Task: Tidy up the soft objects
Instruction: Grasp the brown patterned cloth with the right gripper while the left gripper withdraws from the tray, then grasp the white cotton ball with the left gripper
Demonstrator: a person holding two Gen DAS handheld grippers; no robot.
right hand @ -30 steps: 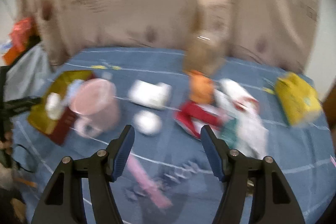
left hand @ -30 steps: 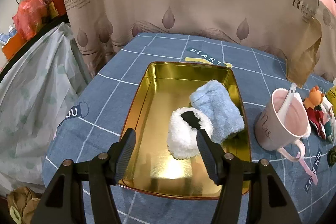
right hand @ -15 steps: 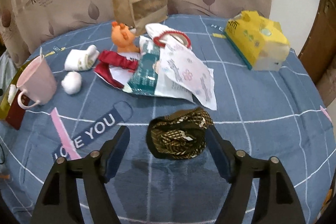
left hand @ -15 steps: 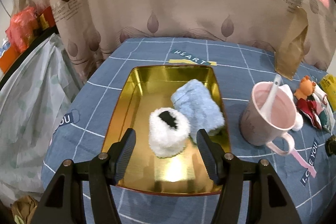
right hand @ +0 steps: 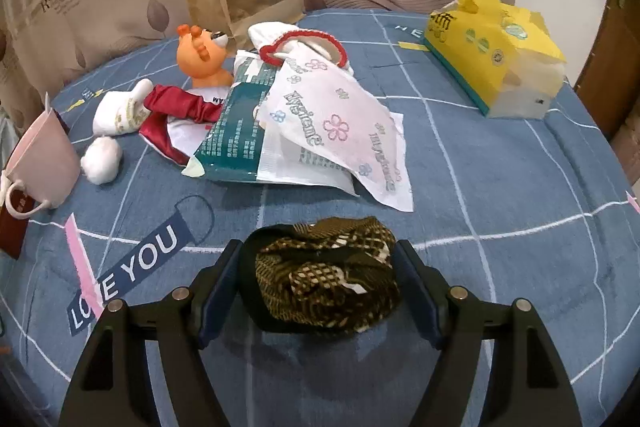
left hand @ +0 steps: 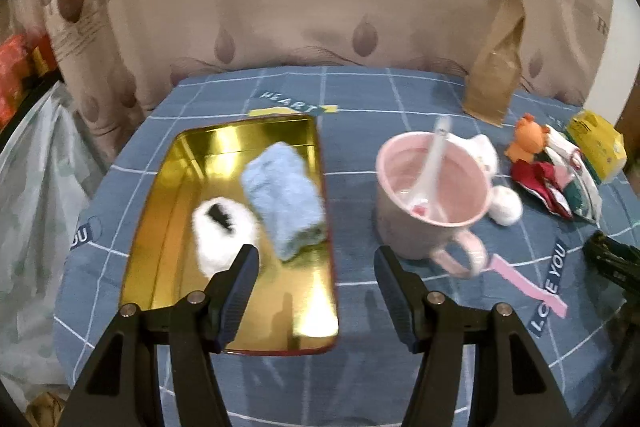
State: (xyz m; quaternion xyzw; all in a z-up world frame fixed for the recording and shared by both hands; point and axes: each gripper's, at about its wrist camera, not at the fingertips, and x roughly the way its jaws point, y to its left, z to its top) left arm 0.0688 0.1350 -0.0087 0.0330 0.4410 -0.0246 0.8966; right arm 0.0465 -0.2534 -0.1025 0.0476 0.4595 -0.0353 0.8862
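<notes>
Gold metal fills the left wrist view: a shallow gold tray [left hand: 168,227] sits on the blue checked tablecloth [left hand: 352,99], and inside it lie a light blue fuzzy cloth [left hand: 284,199] and, touching its left side, a white fluffy sock [left hand: 222,231] with a dark opening. The left gripper [left hand: 316,263] hangs spread wide with nothing between its fingers, its left finger over the tray's near half and its right finger over bare cloth. Just right of the tray stands a pink mug [left hand: 432,203] with a white spoon [left hand: 434,155] in it, a white pompom [left hand: 506,207] beside it, and an orange plush toy [left hand: 528,139] and a brown paper bag [left hand: 496,75] farther back. From the right wrist, the right gripper [right hand: 320,287] straddles a brown patterned knit bundle [right hand: 328,287] lying on the tablecloth near the camera; its pads [right hand: 218,287] sit at the bundle's flanks, the left one seeming to touch, but whether they are squeezing it cannot be told. Beyond lies a heap of printed white wrappers [right hand: 340,123] and a green packet [right hand: 236,135], with a dark red fabric [right hand: 176,107], a small white sock [right hand: 120,111], the toy, and the paper bag behind. A yellow tissue box [right hand: 496,47] sits well apart at the right, and the mug stands at the far left.
</notes>
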